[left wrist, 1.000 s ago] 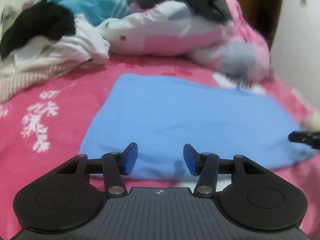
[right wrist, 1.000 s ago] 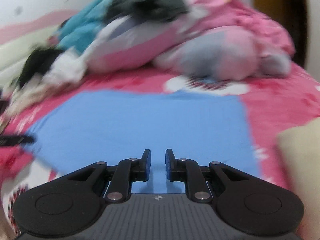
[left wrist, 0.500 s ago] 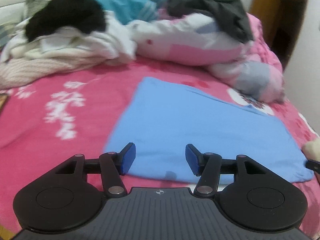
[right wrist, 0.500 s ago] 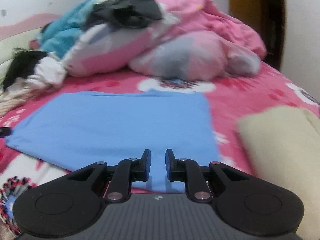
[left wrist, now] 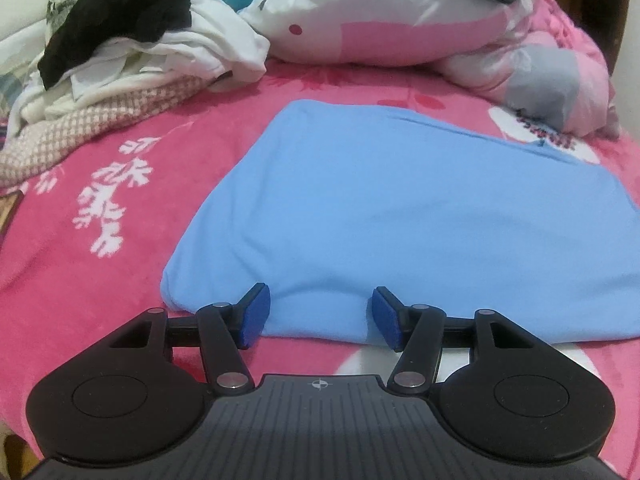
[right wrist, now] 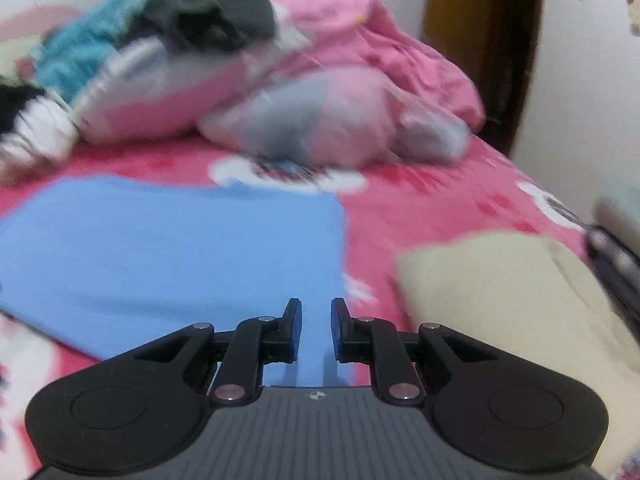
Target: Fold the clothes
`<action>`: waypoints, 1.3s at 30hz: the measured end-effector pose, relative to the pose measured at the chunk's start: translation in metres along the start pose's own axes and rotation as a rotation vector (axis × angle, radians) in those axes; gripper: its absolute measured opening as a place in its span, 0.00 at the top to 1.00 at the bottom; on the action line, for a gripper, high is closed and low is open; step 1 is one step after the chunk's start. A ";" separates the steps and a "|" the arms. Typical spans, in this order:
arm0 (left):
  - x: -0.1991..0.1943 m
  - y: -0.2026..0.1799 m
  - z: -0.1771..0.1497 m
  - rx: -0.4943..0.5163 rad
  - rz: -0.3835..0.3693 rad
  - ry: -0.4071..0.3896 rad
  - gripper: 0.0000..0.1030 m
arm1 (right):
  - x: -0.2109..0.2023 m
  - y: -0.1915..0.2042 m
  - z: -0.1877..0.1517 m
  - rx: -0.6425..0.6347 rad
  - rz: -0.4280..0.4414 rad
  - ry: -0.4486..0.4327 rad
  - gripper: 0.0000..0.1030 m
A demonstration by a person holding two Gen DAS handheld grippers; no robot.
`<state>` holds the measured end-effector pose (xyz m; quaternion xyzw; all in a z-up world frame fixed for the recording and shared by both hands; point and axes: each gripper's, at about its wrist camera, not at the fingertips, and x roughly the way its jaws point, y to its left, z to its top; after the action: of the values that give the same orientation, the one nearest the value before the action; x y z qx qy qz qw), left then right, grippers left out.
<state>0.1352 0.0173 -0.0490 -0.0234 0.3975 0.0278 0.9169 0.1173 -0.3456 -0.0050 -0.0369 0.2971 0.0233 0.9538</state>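
- Left hand-held gripper (left wrist: 318,314), jaws wide, just been opening, empty over the blue cloth (left wrist: 400,216).
- Right hand-held gripper (right wrist: 316,330): narrow gap, gripping nothing.
- Cream cloth (right wrist: 500,292) at 3 o'clock.

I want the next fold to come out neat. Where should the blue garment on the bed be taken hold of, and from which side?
Probably at its near edge. The blue garment lies flat on the pink bedspread, and that edge sits just ahead of the left gripper, whose jaws have just been opening with nothing between them. Coming in low from the near side, by the rounded near-left corner, lets one finger slip under the cloth.
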 end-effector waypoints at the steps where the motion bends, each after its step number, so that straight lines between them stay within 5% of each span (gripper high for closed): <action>1: 0.000 -0.002 0.000 0.012 0.011 0.002 0.44 | 0.002 0.006 0.004 0.010 0.052 -0.007 0.85; 6: -0.001 -0.007 0.001 0.038 0.046 0.012 0.38 | 0.043 0.021 0.004 0.063 0.206 0.068 0.85; 9: -0.001 -0.008 0.002 0.057 0.050 0.014 0.37 | 0.060 0.008 -0.005 0.063 0.170 0.133 0.88; 15: -0.002 -0.011 0.003 0.072 0.062 0.019 0.36 | 0.038 -0.007 0.011 -0.005 -0.018 0.054 0.85; 24: -0.003 -0.017 0.005 0.096 0.090 0.020 0.34 | 0.053 0.010 0.009 0.016 0.117 0.071 0.85; 28: -0.003 -0.018 0.005 0.110 0.098 0.017 0.34 | 0.064 -0.001 -0.001 0.025 0.081 0.117 0.87; 32: -0.003 -0.019 0.005 0.111 0.103 0.019 0.34 | 0.053 0.002 0.006 -0.048 -0.054 0.079 0.85; 39: -0.005 -0.020 0.003 0.124 0.113 0.006 0.32 | 0.039 0.019 0.014 -0.056 0.033 -0.023 0.85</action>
<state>0.1356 -0.0027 -0.0428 0.0559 0.4020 0.0547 0.9123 0.1565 -0.3250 -0.0170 -0.0586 0.2860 0.0479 0.9552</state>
